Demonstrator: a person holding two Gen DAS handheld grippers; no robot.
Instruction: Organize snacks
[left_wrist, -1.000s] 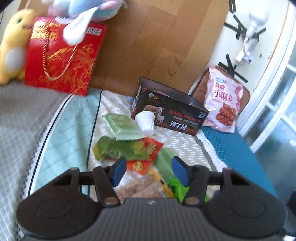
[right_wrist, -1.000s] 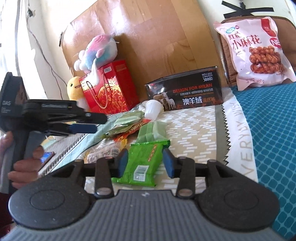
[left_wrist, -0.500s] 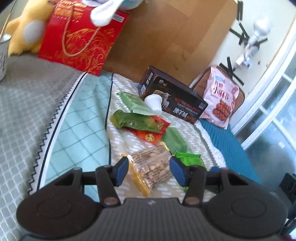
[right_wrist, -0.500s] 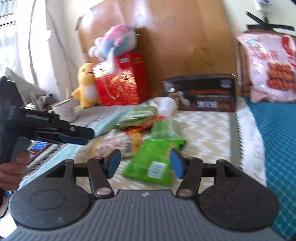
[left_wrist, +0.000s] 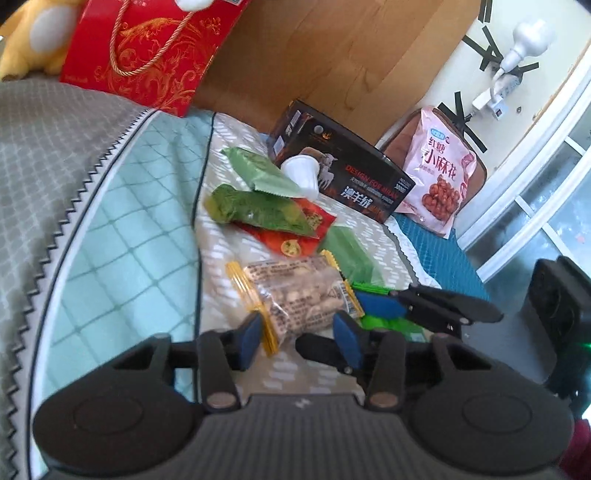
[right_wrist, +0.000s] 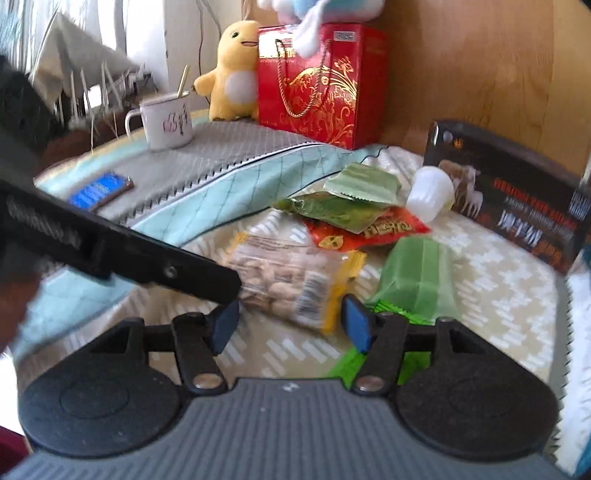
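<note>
The left claw (left_wrist: 297, 334) has just been closing around the clear nut packet (left_wrist: 295, 295), apparently pinching it, so lifting seems next. The right claw (right_wrist: 291, 321) gapes half-wide, empty, over the bright green packet (right_wrist: 354, 360) at five o'clock. At one o'clock, the black box (left_wrist: 343, 173) shows no contents

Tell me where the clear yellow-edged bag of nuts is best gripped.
Probably across its narrow width near the yellow crimped end, coming from above on the near side: the clear yellow-edged bag of nuts lies flat, its sealed ends thin, and the left hand-held gripper already straddles that end.
</note>
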